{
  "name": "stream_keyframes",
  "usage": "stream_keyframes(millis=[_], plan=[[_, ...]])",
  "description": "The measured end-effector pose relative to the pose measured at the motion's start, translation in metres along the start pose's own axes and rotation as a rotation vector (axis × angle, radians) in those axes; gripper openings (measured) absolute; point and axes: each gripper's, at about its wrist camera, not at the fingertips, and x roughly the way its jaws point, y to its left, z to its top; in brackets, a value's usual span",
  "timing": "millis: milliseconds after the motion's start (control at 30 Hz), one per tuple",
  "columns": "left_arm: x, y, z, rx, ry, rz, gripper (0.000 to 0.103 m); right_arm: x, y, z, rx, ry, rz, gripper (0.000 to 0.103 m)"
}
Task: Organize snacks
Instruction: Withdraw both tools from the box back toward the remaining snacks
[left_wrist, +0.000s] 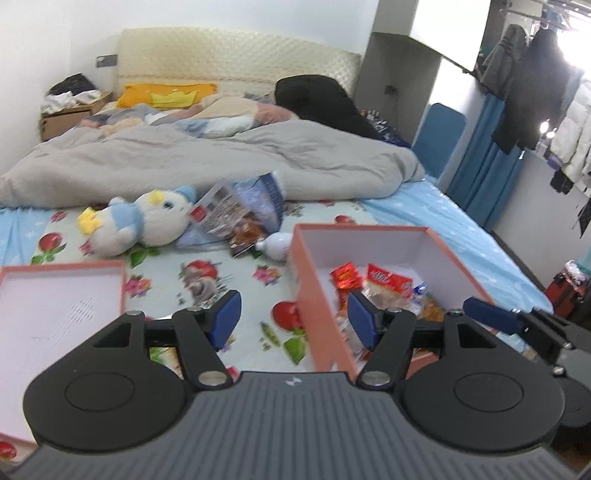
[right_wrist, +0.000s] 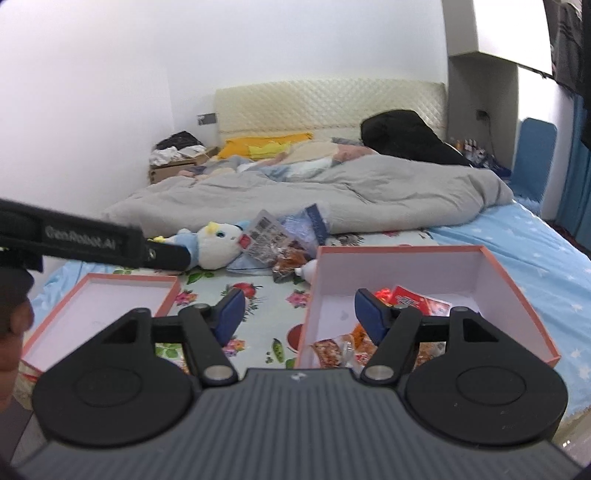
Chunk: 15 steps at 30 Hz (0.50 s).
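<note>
An orange box (left_wrist: 317, 306) with a white inside stands on the bed and holds several snack packets (left_wrist: 388, 280), red and clear. Its shallow lid (left_wrist: 55, 306) lies open side up to the left. My left gripper (left_wrist: 293, 314) is open with nothing between its fingers; it straddles the box's left wall. In the right wrist view my right gripper (right_wrist: 300, 314) is open too, empty, over the same wall of the box (right_wrist: 406, 269), with packets (right_wrist: 406, 299) below its right finger. More snack bags (left_wrist: 236, 218) (right_wrist: 280, 240) lie in a heap farther up the bed.
A white and blue plush toy (left_wrist: 144, 225) (right_wrist: 218, 247) lies left of the heap, and a small white bottle (left_wrist: 275, 247) rests by the box's far corner. A grey duvet (left_wrist: 221, 158) covers the far half of the bed. The bed's edge (left_wrist: 498, 258) runs along the right.
</note>
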Motion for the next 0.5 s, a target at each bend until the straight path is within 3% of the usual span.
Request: stream_keyframes(millis=[100,133,200,333,500], plan=[[-0.007,0.008,-0.014,0.011,-0.017,0.031,0.077,0.002,0.008,-0.008,-0.001,0.019,0.025,0.071],[-0.01,0.011,-0.019,0.012,-0.025,0.035,0.081,0.002,0.011,-0.01,-0.009,0.023,0.03,0.083],[-0.014,0.017,-0.029,0.005,-0.036,0.046,0.085,0.001,0.016,-0.015,-0.019,0.021,0.037,0.094],[-0.014,0.028,-0.047,-0.017,-0.06,0.069,0.094,0.003,0.019,-0.021,-0.019,0.029,0.052,0.094],[-0.003,0.045,-0.069,-0.075,-0.057,0.136,0.094,0.009,0.014,-0.032,0.001,0.037,0.062,0.094]])
